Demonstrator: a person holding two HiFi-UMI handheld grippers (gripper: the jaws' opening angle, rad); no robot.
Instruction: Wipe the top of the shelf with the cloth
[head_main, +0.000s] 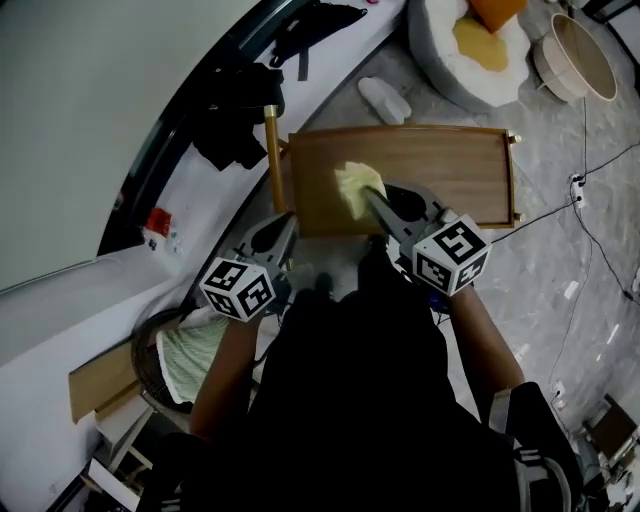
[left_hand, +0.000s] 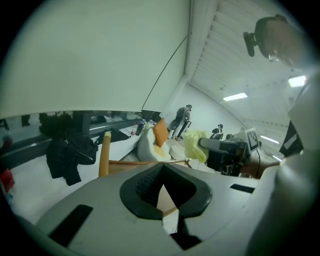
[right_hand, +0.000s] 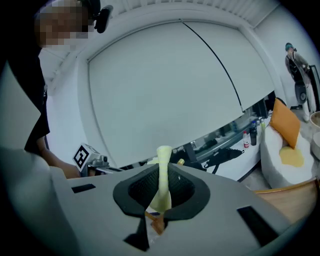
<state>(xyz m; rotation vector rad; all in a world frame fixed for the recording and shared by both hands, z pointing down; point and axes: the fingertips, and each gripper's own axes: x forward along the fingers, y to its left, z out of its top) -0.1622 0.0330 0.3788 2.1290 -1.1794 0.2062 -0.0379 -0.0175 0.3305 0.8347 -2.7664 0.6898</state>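
Right tongs (head_main: 370, 197) pinching cloth (head_main: 352, 184) over shelf top (head_main: 450, 170), left tongs (head_main: 289, 228) pressed together, empty

Black short-sleeved shirt (head_main: 360, 400), bare forearms (head_main: 490, 340)

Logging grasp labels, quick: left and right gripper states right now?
Left gripper: closed, holding nothing.
Right gripper: closed on the yellow cloth.

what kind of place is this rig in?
Likely a large office or lab-type hall, not a home: loose cables trail over a stone-pattern floor, panel ceiling lights run overhead, and other people stand about in the background.
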